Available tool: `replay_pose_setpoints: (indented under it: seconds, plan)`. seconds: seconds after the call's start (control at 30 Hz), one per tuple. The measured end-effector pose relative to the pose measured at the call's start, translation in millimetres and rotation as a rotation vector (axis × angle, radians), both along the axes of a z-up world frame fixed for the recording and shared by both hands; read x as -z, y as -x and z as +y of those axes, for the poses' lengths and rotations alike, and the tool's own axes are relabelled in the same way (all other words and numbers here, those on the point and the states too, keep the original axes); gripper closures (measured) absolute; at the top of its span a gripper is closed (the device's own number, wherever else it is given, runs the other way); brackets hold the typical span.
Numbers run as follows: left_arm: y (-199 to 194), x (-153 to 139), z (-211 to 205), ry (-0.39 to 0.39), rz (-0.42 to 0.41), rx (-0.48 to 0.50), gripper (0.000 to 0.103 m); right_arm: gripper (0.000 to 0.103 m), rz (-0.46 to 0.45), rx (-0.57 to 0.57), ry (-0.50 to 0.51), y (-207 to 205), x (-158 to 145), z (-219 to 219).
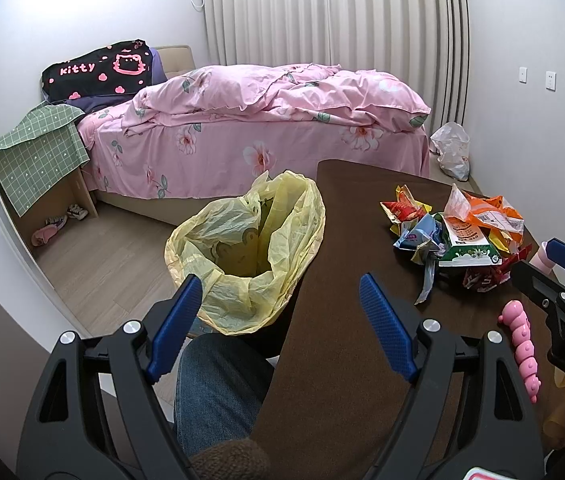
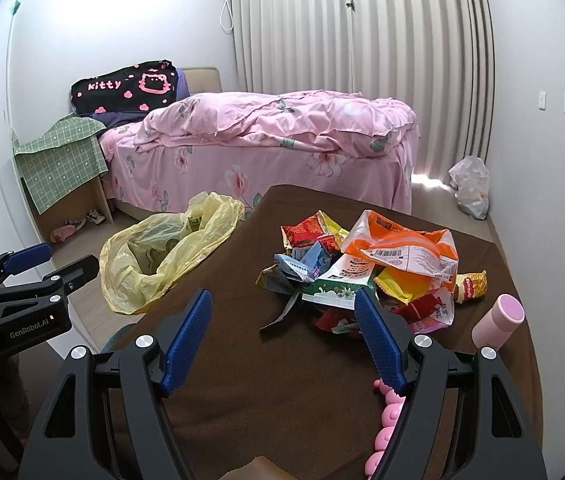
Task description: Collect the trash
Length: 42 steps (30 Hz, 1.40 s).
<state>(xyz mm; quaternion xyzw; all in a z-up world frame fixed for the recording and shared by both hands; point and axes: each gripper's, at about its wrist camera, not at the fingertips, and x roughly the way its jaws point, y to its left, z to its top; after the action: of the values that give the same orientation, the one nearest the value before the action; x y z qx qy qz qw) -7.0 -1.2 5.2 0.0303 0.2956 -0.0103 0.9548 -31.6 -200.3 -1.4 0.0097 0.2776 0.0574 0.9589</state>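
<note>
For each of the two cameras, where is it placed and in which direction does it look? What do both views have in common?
Left wrist: sits on the left gripper, open, above the table's left edge, facing the yellow bag and the bed; a jeans-clad knee shows.
Right wrist: sits on the right gripper, open, over the brown table, facing the wrapper pile; the other gripper shows at left.
Shared: bag, pile, bed, pink toy.
</note>
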Motion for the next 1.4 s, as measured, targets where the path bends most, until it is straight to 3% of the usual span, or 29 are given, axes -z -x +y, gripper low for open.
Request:
replay_pose_setpoints:
  seconds: [1.0, 1.23, 1.4]
  plan:
    - [-2, 0, 1, 0.003, -0.002, 0.004, 0.026, 0.033, -0.005, 0.008, -0.003, 0, -2, -1]
    - [-20, 5, -3, 0.032, -0.002, 0.081, 0.026, 0.033, -0.017, 0.072, 0.012, -3, 3, -35]
    - [-47, 16, -28, 0.023, 0.006, 0.174, 0.026, 0.033, -0.008, 0.129, 0.025, -10, 13, -70]
